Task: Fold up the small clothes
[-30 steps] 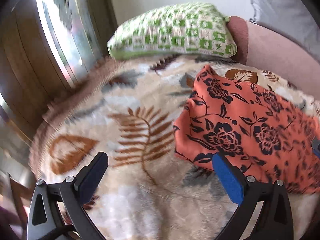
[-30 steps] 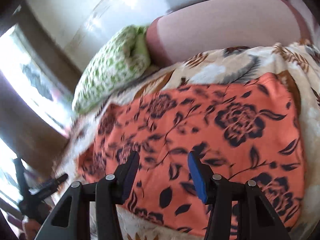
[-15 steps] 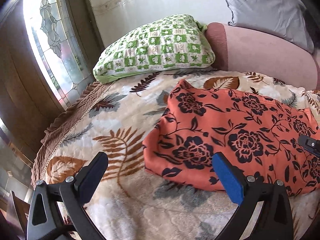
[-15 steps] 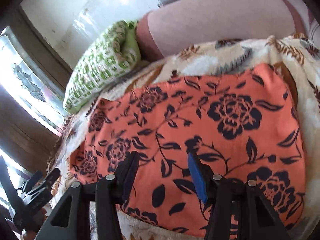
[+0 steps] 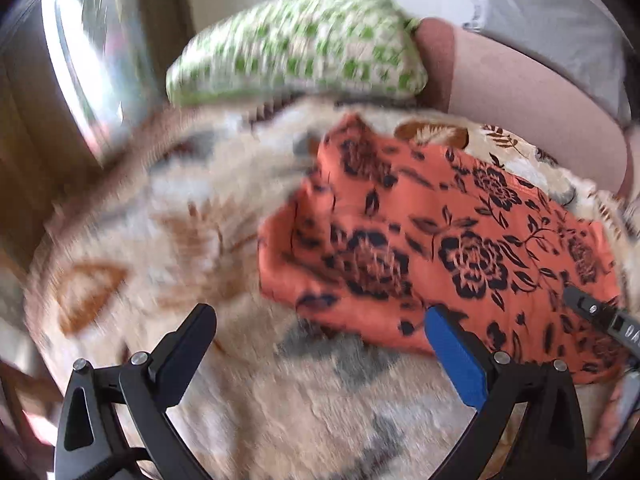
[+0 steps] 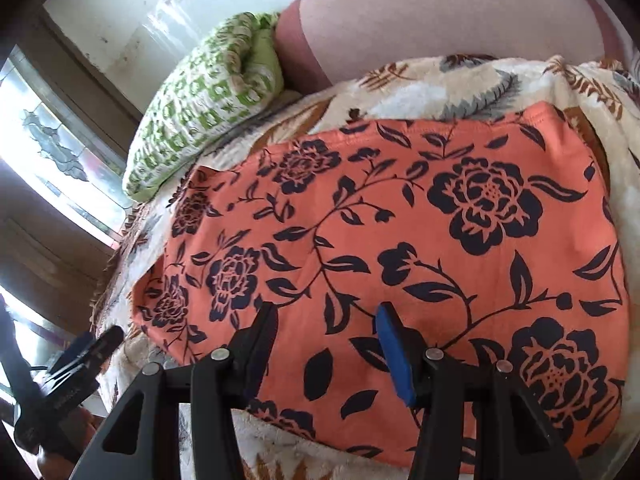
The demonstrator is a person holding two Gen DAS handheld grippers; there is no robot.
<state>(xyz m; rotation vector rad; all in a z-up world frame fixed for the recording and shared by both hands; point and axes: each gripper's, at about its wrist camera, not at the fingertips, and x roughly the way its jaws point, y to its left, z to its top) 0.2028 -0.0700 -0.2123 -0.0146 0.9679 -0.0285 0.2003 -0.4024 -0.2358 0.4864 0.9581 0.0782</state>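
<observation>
An orange garment with black flowers [image 5: 460, 240] lies flat on the leaf-patterned blanket [image 5: 200, 220]. In the left wrist view, which is blurred by motion, my left gripper [image 5: 320, 314] stands wide open over the garment's near left corner, its blue pad beside the cloth edge. My right gripper's tip [image 5: 600, 314] shows at the right edge. In the right wrist view the garment [image 6: 400, 240] fills the middle. My right gripper [image 6: 327, 312] hovers over its near part, jaws partly apart with nothing between them. The left gripper [image 6: 80, 360] is at lower left.
A green checked pillow [image 5: 296, 44] lies at the head of the bed against a pink padded headboard [image 5: 520, 92]. Grey cloth [image 5: 540, 8] hangs above it. A window [image 5: 80, 60] and wooden frame run along the left side, past the blanket's edge [image 6: 120, 280].
The left gripper's view has swung down and sideways and is now blurred, with the garment's corner nearer its right finger. The right view has tilted slightly, so the garment looks larger. Both jaws unchanged.
</observation>
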